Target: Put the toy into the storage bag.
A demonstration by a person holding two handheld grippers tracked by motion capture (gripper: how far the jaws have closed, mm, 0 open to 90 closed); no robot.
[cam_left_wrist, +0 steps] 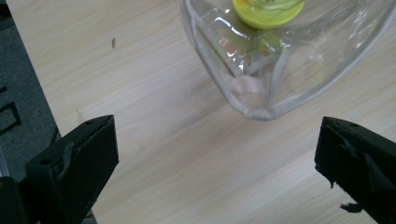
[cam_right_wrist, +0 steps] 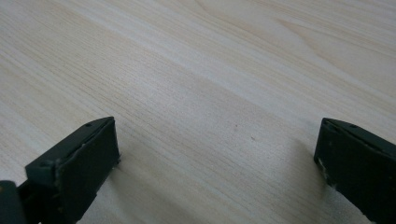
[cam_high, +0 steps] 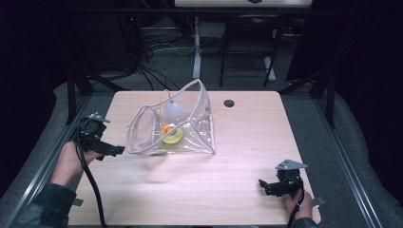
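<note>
The clear plastic zip pouch sits open on the left-centre of your light wooden table, its mouth gaping upward. Inside it lie a round yellow disc with something orange on top, and a pale translucent object behind. Your left gripper hovers just beside the pouch's corner, jaws spread wide. Your right gripper rests well apart near the table's right edge, jaws likewise spread, nothing between them.
</note>
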